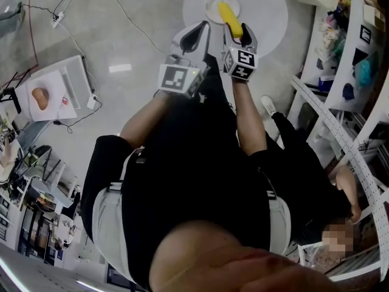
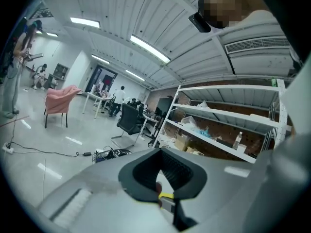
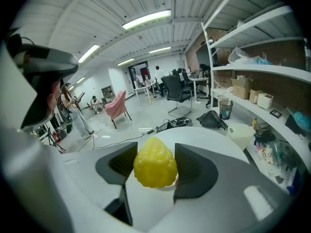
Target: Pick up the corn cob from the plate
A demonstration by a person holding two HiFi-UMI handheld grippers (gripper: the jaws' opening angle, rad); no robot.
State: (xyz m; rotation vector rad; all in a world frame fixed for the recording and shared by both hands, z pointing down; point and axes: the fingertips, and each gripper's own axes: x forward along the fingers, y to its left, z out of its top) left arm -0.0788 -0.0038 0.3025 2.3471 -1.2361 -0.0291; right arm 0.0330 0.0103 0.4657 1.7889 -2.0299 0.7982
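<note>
At far left, a white boxy stand [image 1: 58, 84] holds a rounded orange object [image 1: 39, 97]. The grey left gripper [image 1: 199, 31] hovers at the near edge of the round white table [image 1: 267, 12], its dark pads pressed together with nothing between them. Just beside it, the right gripper [image 1: 234, 34] is clamped on the bright yellow, bumpy corn cob [image 1: 228, 16], a pad on either side. The cob's far end lies over the small pale round plate [image 1: 212, 5]; whether it touches cannot be told. White metal shelving [image 1: 358, 53] with clutter stands at right.

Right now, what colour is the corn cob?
The corn cob is bright yellow, clearest in the right gripper view.
</note>
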